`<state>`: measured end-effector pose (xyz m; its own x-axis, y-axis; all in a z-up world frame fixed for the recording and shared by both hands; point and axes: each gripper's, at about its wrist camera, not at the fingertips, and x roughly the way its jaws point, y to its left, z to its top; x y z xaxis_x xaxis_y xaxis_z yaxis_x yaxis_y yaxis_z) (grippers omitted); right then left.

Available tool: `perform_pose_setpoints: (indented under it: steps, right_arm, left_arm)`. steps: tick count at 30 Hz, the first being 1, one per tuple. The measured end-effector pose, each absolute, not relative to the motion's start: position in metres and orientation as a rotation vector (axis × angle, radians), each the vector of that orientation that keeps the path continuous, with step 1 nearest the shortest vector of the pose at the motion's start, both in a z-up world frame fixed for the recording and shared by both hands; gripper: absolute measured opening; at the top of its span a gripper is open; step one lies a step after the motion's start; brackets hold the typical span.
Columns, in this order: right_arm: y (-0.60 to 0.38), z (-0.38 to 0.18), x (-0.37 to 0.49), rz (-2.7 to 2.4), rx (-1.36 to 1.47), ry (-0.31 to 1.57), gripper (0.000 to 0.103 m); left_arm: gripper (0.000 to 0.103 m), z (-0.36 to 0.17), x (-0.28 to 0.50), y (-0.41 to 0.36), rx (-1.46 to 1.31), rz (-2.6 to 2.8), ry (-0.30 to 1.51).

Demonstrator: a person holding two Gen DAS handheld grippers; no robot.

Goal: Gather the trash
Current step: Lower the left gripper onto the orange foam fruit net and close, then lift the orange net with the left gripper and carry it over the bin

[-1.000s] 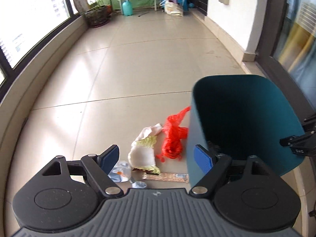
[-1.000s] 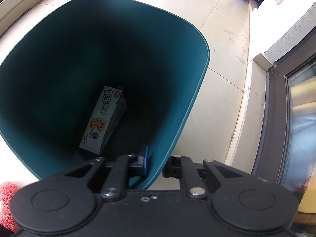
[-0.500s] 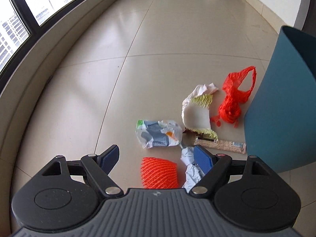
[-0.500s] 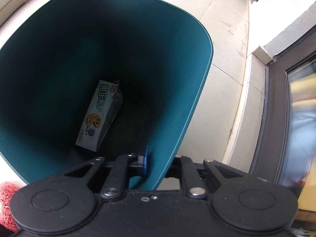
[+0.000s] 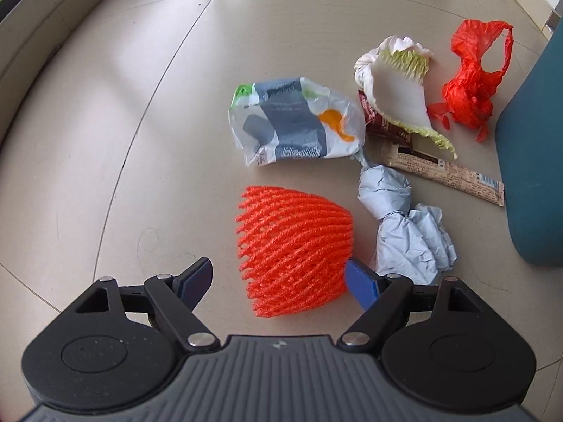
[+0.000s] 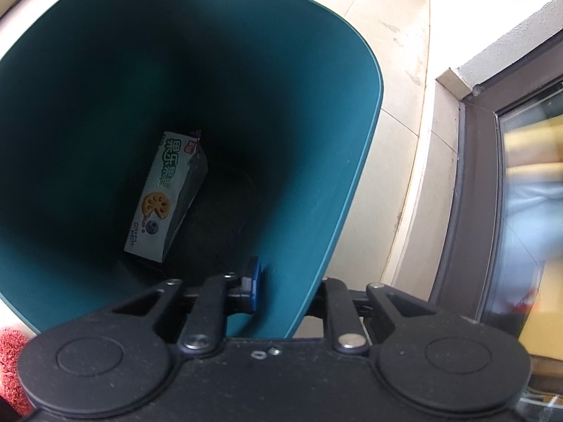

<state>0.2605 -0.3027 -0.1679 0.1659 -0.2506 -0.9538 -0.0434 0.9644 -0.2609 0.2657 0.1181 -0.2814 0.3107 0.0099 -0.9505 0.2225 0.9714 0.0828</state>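
Beige floor tiles [image 5: 105, 112] carry a scatter of trash beside a teal bin [image 6: 246, 81]. From the left wrist view, the left gripper [image 5: 279, 279] points steeply down with its jaws wide apart, and the near end of an orange foam net [image 5: 293, 249] lies between them, neither blue pad pressing on it. Just right of the net lies crumpled grey paper [image 5: 408, 232]; beyond them are a printed plastic bag [image 5: 295, 123], a cabbage leaf [image 5: 401, 95], a brown wrapper [image 5: 447, 176] running toward the bin, and a red bag [image 5: 471, 81] near the bin's wall. In the right wrist view, the right gripper [image 6: 286, 286] straddles the bin's rim, one finger inside and one outside; its narrow jaws are opening, and whether the pads are pressing on the wall cannot be told. A cookie box [image 6: 165, 197] lies tilted at the bin's bottom.
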Motion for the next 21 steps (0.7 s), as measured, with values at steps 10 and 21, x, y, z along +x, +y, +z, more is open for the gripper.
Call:
perform_pose_setpoints:
  steps: [10, 21]
  right_arm:
    - [-0.303, -0.174, 0.264, -0.185, -0.241, 1.428, 0.018]
    - [-0.298, -0.179, 0.265, -0.191, -0.258, 1.431, 0.019]
  left_arm:
    - [0.082, -0.316, 0.271, 0.112, 0.19, -0.188, 1.275]
    - [0.029, -0.315, 0.272, 0.112, 0.21, -0.151, 1.252]
